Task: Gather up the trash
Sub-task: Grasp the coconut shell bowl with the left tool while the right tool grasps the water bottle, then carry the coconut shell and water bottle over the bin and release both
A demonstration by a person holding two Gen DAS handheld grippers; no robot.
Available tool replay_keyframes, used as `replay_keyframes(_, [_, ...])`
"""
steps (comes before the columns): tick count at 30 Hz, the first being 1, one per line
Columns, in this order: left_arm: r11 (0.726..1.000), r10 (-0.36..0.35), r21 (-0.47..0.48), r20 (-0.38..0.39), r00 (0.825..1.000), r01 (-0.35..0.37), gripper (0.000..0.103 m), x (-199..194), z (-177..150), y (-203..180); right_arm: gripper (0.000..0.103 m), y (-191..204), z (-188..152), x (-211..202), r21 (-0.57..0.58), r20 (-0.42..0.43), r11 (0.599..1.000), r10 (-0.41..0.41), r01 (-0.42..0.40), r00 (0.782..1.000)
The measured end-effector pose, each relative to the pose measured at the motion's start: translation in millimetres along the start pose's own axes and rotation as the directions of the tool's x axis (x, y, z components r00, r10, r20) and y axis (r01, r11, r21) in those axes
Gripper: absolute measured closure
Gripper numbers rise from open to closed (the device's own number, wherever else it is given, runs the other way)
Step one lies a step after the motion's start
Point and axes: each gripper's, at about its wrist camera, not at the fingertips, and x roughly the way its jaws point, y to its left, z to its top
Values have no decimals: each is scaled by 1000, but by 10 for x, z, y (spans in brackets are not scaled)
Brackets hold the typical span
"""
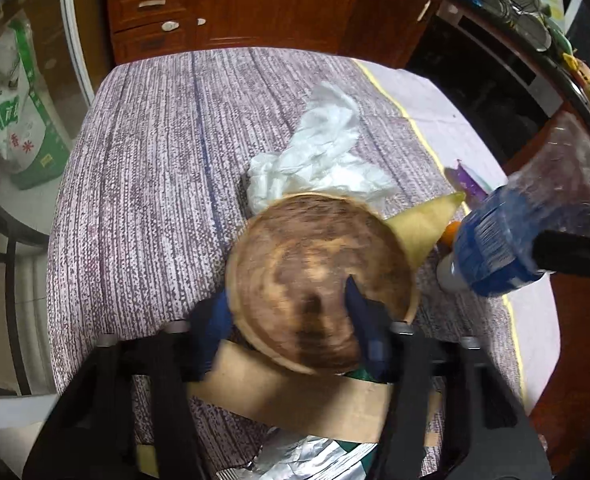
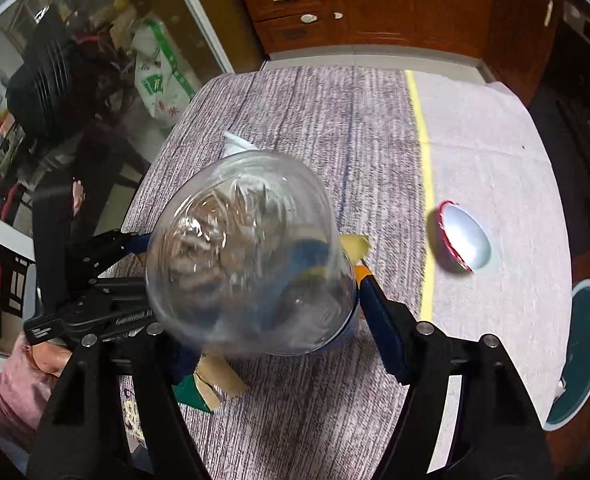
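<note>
A worktop (image 1: 143, 184) under a purple-grey woven cloth stands before brown cabinets (image 1: 231, 4). The left tongs (image 1: 287, 312) clamp one blurred wooden bowl (image 1: 319, 280) by its rim, hiding part of one crumpled white tissue (image 1: 323, 152). The right tongs (image 2: 255, 292) grip one clear plastic bottle (image 2: 247, 252); its blue label is unreadable.

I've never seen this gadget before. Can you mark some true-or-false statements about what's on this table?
1. The jaws of the right gripper hold a clear plastic bottle. True.
2. The wooden bowl is full of fruit. False: it is empty, with the jaws of the left gripper astride its rim.
3. A crumpled white tissue lies beyond the bowl. True.
4. The tablecloth is plain green. False: it is streaked purple-grey.
</note>
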Motion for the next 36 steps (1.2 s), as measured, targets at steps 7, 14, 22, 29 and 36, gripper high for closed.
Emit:
replay_keyframes(7, [998,49,44,64,997,-52,97,-244,-72,-150,38,-162,-120,-140,56,24,998,17,-18,1000])
replay_keyframes(14, [989,77,115,123,989,-92,98,-521,-87,-468,38,-333,-237,-376,106,74,994,31,-39,997])
replay_keyframes(22, [977,98,189,31,995,-102,96,-254,-205,-761,38,-582,-426,-607,161,117,986,24,-43,993])
replay_keyframes(29, [979,100,183,-48,994,-90,80,3,-240,-761,38,-767,-576,-634,210,124,976,25,-51,992])
replay_keyframes(36, [982,85,174,-70,994,-71,60,139,-277,-784,38,-878,-640,-621,238,115,970,16,-43,993])
